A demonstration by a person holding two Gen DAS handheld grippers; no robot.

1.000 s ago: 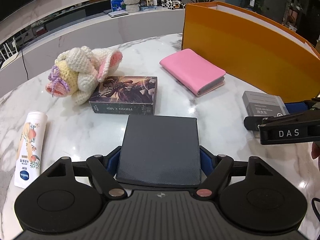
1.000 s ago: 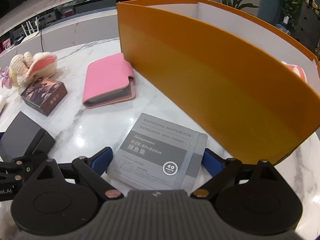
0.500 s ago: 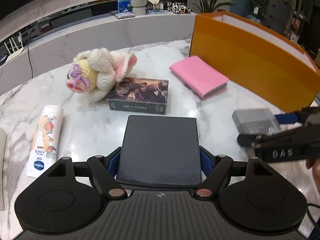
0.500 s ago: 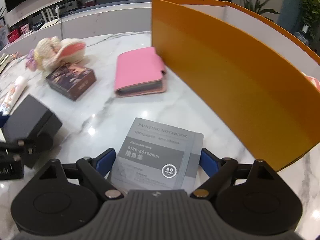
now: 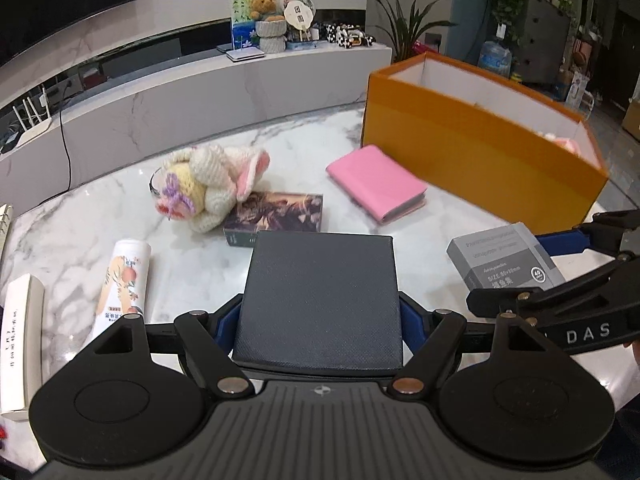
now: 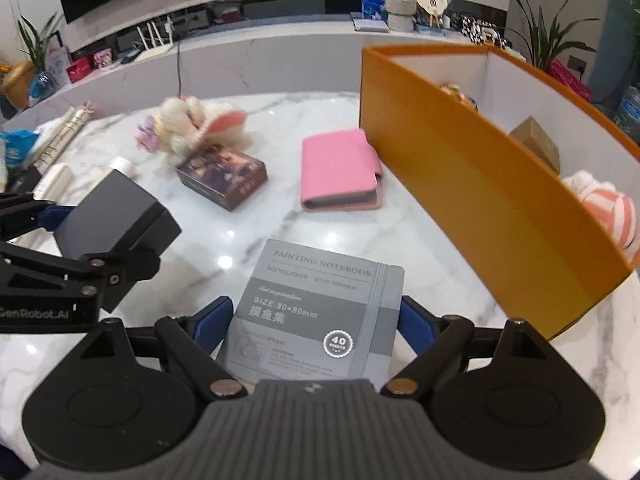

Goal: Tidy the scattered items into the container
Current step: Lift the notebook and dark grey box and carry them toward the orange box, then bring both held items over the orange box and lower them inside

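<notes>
Two grippers each carry a flat item above a white marble table [image 5: 304, 148]. At the bottom centre of the left wrist view, the left gripper [image 5: 320, 320] has its blue-padded fingers clamped on the side edges of a dark grey square box [image 5: 320, 296] with a fine textured lid, held level and raised off the tabletop. At the bottom centre of the right wrist view, the right gripper [image 6: 314, 316] is closed on a grey painting notebook [image 6: 316, 312], printed "PAINTING NOTEBOOK" and banded by a grey elastic strap; its cover faces up and its far end juts forward past the fingers.

Just beyond the box, in mid-frame of the left wrist view, a dark illustrated card box [image 5: 276, 222] lies flat, with a crocheted cream-and-pink toy [image 5: 212, 186] resting against its far left corner. A white printed tube [image 5: 124, 280] lies at lower left of that frame, near a white carton [image 5: 20, 336] at the edge. A pink wallet [image 5: 376, 184] lies right of centre, close beside the long orange container [image 5: 480, 156], which fills the upper right.

Seen from the right wrist, the container's white interior [image 6: 516, 92] holds a brown cardboard box [image 6: 538, 148] and a pink-and-white striped soft item [image 6: 604, 208] against the near wall.
</notes>
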